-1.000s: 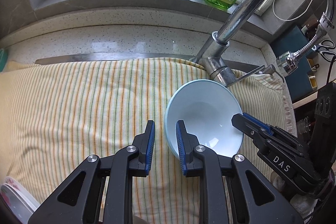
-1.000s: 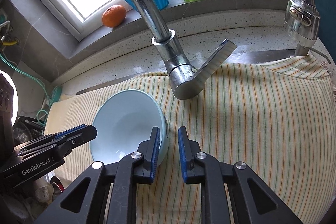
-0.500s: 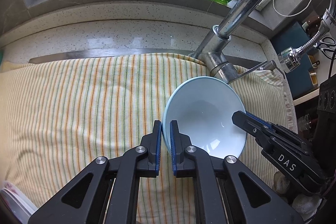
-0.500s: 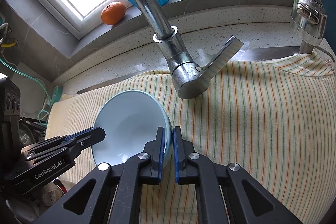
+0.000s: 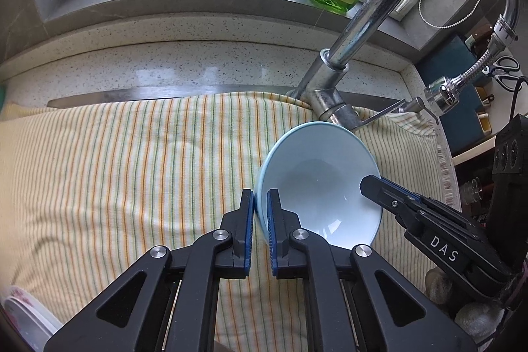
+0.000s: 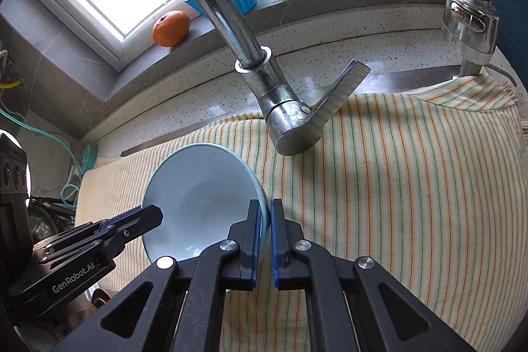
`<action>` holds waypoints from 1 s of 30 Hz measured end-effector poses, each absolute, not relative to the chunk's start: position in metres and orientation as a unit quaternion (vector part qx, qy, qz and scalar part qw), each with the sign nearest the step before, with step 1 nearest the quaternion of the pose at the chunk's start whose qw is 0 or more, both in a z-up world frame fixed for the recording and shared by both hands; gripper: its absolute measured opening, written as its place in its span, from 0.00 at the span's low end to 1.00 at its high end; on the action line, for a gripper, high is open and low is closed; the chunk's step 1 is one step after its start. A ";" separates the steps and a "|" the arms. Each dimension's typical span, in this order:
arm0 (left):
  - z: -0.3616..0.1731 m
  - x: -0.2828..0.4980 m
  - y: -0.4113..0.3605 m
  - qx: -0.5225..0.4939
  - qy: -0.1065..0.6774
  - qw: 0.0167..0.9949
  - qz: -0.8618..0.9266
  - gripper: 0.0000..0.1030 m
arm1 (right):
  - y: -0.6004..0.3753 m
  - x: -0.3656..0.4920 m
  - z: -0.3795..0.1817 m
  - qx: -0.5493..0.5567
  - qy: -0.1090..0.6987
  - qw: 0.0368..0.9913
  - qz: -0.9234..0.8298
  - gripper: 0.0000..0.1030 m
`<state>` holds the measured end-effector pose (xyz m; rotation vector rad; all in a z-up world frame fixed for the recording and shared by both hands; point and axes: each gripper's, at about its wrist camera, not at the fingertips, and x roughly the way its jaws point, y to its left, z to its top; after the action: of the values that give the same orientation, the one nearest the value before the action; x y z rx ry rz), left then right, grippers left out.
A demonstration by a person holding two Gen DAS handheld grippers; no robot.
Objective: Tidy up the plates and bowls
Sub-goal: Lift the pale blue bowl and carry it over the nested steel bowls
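Bowl is sitting on the striped cloth just in front of the faucet, and I am gripping it from both sides. My left gripper is clamping narrow on the rim's left edge, one pad inside and one outside. My right gripper is pinching the opposite edge the same way, so both are holding the one bowl. I am judging this as the grasp step, with the lift yet to come. Next I am needing to raise both hands together and level, keeping the bowl clear of the faucet handle close behind it, before carrying it to wherever the dishes are being stacked. Compared with a second ago, both pairs of jaws were standing open astride the rim; now they are closed onto it, and the bowl is looking slightly tipped up.
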<state>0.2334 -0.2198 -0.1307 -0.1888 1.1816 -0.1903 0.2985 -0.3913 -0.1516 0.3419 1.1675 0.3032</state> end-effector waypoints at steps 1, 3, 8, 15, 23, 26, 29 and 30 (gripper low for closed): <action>-0.128 0.232 -0.219 -0.089 0.553 0.823 -0.090 0.06 | -0.392 0.298 -0.150 0.161 0.545 0.810 0.141 0.05; -0.124 0.230 -0.218 -0.089 0.550 0.825 -0.093 0.06 | -0.392 0.296 -0.146 0.162 0.543 0.812 0.141 0.05; -0.115 0.224 -0.216 -0.091 0.544 0.828 -0.099 0.06 | -0.390 0.289 -0.135 0.161 0.539 0.815 0.139 0.05; -0.103 0.213 -0.212 -0.096 0.537 0.831 -0.108 0.06 | -0.386 0.279 -0.120 0.163 0.532 0.820 0.137 0.05; -0.090 0.197 -0.202 -0.096 0.527 0.836 -0.116 0.06 | -0.379 0.264 -0.102 0.158 0.524 0.825 0.137 0.05; -0.085 0.190 -0.197 -0.097 0.523 0.838 -0.118 0.06 | -0.373 0.258 -0.096 0.156 0.523 0.827 0.138 0.05; -0.082 0.182 -0.191 -0.100 0.521 0.839 -0.118 0.06 | -0.367 0.249 -0.091 0.152 0.521 0.828 0.138 0.05; -0.081 0.179 -0.189 -0.101 0.520 0.840 -0.118 0.06 | -0.366 0.247 -0.089 0.152 0.521 0.829 0.139 0.05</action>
<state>0.1791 -0.1887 -0.0805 -0.2134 1.0994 -0.2490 0.2468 -0.3655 -0.0892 0.3218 1.1054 0.2942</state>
